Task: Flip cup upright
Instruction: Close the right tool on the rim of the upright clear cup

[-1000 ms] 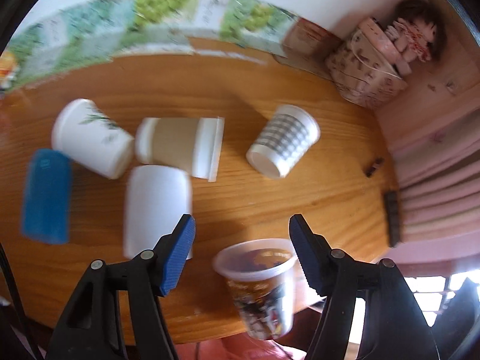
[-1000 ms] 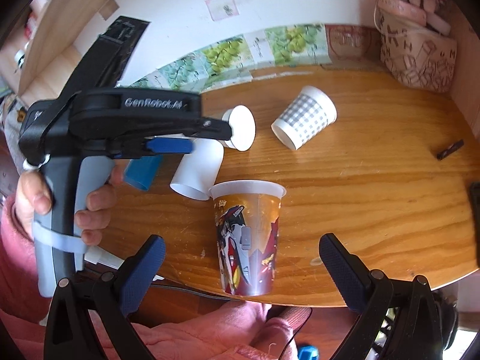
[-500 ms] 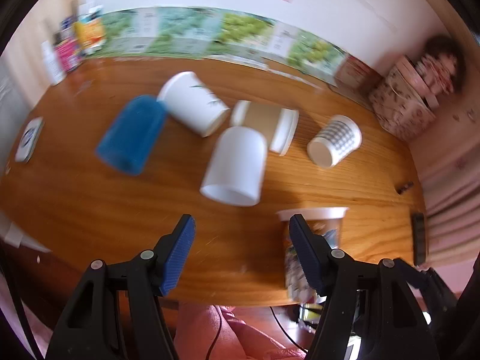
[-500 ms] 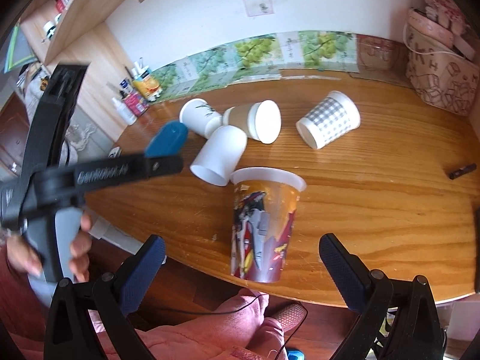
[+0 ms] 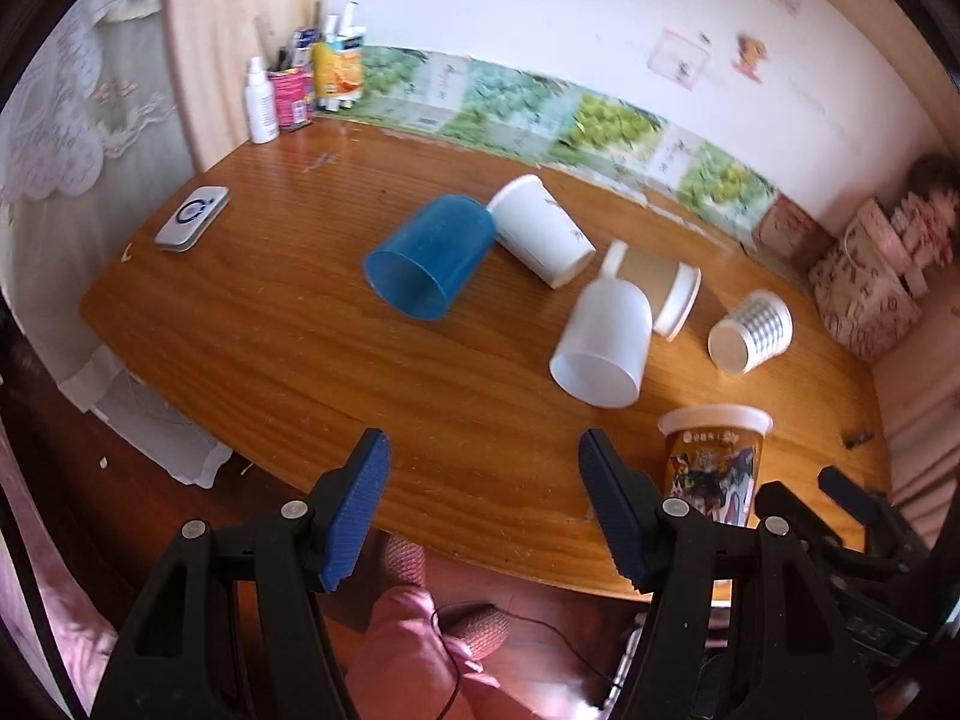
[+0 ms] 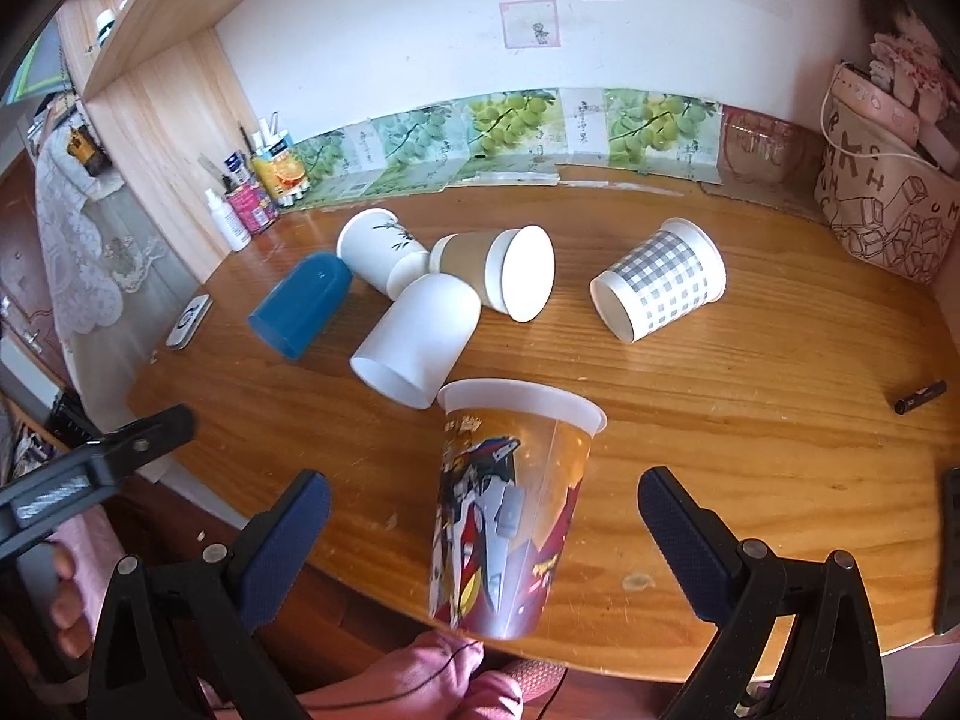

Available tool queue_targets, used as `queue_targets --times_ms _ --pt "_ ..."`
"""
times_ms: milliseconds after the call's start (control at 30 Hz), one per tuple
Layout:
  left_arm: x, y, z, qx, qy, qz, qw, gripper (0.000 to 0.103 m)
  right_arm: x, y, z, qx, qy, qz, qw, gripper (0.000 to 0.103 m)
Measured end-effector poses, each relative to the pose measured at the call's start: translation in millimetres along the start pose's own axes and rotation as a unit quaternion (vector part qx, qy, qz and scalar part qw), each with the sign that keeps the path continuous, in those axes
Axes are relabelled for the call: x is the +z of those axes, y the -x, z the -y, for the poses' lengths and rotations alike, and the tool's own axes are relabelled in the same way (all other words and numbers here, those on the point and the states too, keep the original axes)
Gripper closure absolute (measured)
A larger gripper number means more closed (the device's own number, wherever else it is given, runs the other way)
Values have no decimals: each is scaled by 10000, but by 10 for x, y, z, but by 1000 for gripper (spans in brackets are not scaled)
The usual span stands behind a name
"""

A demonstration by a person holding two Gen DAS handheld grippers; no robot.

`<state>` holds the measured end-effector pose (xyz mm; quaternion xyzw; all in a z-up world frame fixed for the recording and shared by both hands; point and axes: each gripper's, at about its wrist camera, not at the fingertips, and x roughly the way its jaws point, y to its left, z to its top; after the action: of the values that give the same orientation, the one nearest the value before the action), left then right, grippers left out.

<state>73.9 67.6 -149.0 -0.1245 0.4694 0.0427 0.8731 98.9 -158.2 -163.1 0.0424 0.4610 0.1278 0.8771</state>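
Observation:
An orange printed cup (image 6: 510, 510) stands upright near the table's front edge, also in the left wrist view (image 5: 714, 462). Lying on their sides are a blue cup (image 6: 300, 309), a white leaf-print cup (image 6: 381, 258), a brown-sleeved cup (image 6: 498, 270), a plain white cup (image 6: 420, 339) and a grey checked cup (image 6: 660, 285). My right gripper (image 6: 480, 546) is open, its fingers apart on either side of the upright cup, not touching it. My left gripper (image 5: 483, 510) is open and empty at the front edge, left of that cup.
The wooden table (image 6: 750, 432) ends close in front. Bottles and cans (image 6: 252, 192) stand at the back left, a patterned bag (image 6: 888, 204) at the back right. A flat white device (image 5: 192, 219) lies far left, a small dark stick (image 6: 921, 396) right.
My left gripper has pulled back and swung left, away from the upright printed cup. The right gripper has drawn back a little. The cups have not moved.

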Motion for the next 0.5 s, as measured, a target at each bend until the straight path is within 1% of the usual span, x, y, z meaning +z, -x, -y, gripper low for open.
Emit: queue_targets --times_ms 100,200,400,500 --pt "-5 43 -46 -69 4 108 9999 34 -23 -78 -5 -107 -103 233 9996 0" --pt "19 71 -72 -214 -88 175 9996 34 -44 -201 19 -211 -248 272 9991 0" --pt "162 47 -83 -379 -335 232 9985 34 -86 -390 102 -205 -629 400 9970 0" --pt "246 9 -108 -470 -449 208 9977 33 -99 -455 97 -237 -659 398 9968 0"
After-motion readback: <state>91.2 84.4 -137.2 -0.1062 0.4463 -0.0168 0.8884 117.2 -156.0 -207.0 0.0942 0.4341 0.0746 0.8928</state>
